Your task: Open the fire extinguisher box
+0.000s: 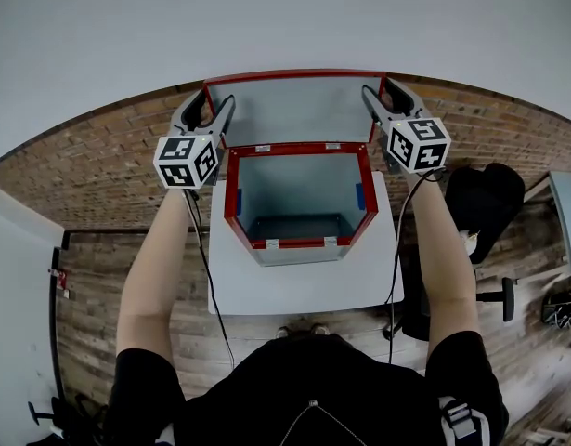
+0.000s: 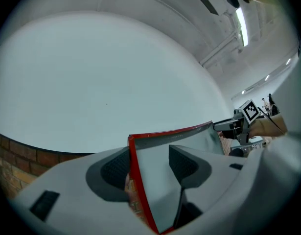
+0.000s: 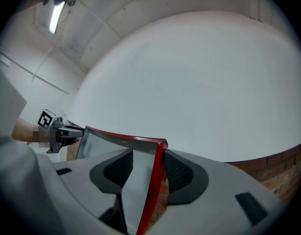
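Observation:
The fire extinguisher box (image 1: pixel 231 193) has a red frame and a grey inside, and it stands open on a white pedestal (image 1: pixel 294 291). Its red-edged lid (image 1: pixel 294 105) is swung up toward the white wall. My left gripper (image 1: pixel 214 111) is shut on the lid's left edge. My right gripper (image 1: pixel 378 98) is shut on the lid's right edge. In the left gripper view the lid's red edge (image 2: pixel 135 173) runs between the pads of the left gripper (image 2: pixel 149 168). The right gripper view shows the lid (image 3: pixel 111 148) held the same way in the right gripper (image 3: pixel 149 170). The box holds nothing that I can see.
A plain white wall rises close behind the lid. The floor is brick-patterned. A black chair (image 1: pixel 485 203) stands right of the pedestal, and a white cabinet (image 1: pixel 16 286) is at the left. Cables hang from both grippers beside the pedestal.

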The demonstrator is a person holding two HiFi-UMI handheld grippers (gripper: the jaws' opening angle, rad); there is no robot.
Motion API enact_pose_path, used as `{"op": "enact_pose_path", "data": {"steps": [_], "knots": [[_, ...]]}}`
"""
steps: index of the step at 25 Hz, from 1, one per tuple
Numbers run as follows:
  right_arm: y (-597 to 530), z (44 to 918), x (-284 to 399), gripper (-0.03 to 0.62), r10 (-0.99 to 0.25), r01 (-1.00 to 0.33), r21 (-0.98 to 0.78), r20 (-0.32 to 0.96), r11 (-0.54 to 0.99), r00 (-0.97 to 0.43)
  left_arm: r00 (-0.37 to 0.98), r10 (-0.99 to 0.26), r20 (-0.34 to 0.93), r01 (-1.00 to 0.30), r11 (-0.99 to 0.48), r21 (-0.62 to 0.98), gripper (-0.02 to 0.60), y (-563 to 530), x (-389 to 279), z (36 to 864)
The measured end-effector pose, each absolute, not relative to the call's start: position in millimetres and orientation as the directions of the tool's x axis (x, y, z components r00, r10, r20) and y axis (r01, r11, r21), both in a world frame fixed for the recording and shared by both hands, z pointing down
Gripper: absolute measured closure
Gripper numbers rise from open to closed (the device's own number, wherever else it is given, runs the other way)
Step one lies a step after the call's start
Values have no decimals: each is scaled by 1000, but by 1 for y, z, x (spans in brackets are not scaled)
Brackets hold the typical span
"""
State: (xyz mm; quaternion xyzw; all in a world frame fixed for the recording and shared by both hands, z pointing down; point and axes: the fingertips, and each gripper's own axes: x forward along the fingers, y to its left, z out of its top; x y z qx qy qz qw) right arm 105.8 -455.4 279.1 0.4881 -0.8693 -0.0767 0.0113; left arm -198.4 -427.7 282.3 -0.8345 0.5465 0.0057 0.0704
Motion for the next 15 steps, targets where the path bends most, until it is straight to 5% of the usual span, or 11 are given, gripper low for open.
{"op": "enact_pose_path", "data": {"steps": [15], "knots": [[-485, 287, 102, 384, -853, -843, 154, 3, 515, -521, 382, -923, -40, -920, -376, -111, 293, -456, -201, 292]]}}
